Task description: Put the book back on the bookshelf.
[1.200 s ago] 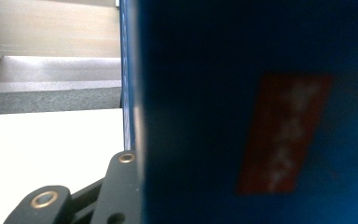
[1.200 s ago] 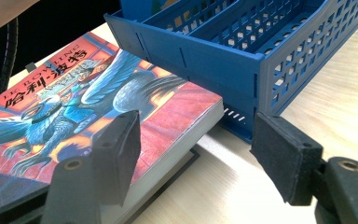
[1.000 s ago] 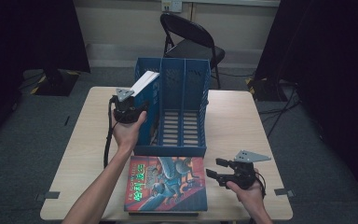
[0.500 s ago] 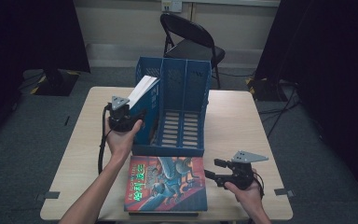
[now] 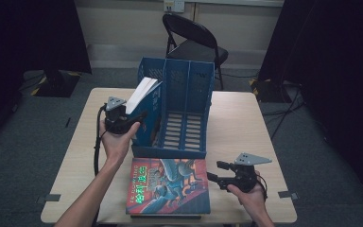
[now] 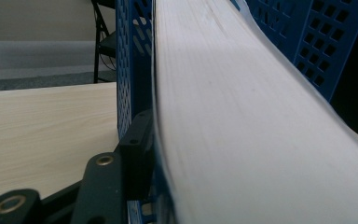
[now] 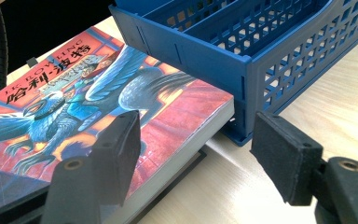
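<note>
A blue three-slot file rack (image 5: pixel 184 85) stands mid-table. A thick book (image 5: pixel 142 90) leans in its left slot, white page edges up. My left gripper (image 5: pixel 139 116) reaches in from the left at this book's lower end. Its jaws have just been opening, and the book (image 6: pixel 242 116) stands between them. One finger (image 6: pixel 137 140) lies beside the cover; the other is hidden behind the pages. A second book with a red and blue cover (image 5: pixel 170 187) lies flat in front of the rack. My right gripper (image 5: pixel 214 171) rests open at that book's right edge (image 7: pixel 98 88).
A dark flat slab (image 7: pixel 177 196) lies under the colourful book. The rack's two right slots (image 5: pixel 189 127) hold nothing. A folding chair (image 5: pixel 194 42) stands behind the table (image 5: pixel 236 123). Bare wood lies right of the rack and left of my left hand.
My left hand and gripper have slid left and a little toward the near edge, while the book stays leaning in the left slot. The right gripper has kept still.
</note>
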The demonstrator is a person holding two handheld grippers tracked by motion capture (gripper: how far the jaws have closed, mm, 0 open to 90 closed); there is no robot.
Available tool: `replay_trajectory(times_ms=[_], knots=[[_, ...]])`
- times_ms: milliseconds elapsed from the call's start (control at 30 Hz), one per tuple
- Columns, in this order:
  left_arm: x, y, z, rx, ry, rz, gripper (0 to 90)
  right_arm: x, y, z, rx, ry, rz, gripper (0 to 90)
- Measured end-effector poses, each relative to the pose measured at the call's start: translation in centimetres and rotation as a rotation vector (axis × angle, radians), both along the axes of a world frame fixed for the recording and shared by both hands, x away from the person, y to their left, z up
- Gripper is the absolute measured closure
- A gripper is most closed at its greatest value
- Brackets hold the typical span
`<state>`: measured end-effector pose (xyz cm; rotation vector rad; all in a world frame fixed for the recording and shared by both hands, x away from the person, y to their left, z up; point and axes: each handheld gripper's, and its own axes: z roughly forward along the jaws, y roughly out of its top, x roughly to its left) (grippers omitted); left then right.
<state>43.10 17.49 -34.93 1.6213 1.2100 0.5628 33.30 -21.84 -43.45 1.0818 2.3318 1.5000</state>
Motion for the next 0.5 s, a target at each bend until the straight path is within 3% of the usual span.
replay_trajectory(times_ms=[300, 500], knots=[[0.05, 0.50, 0.65, 0.045, 0.034, -0.050, 48.6, 0.02, -0.02, -0.04, -0.003, 0.000, -0.002, 32.6], [-0.15, 0.46, 0.90, 0.126, 0.015, -0.065, 52.4, 0.02, 0.04, -0.06, -0.004, 0.000, 0.001, 32.6]])
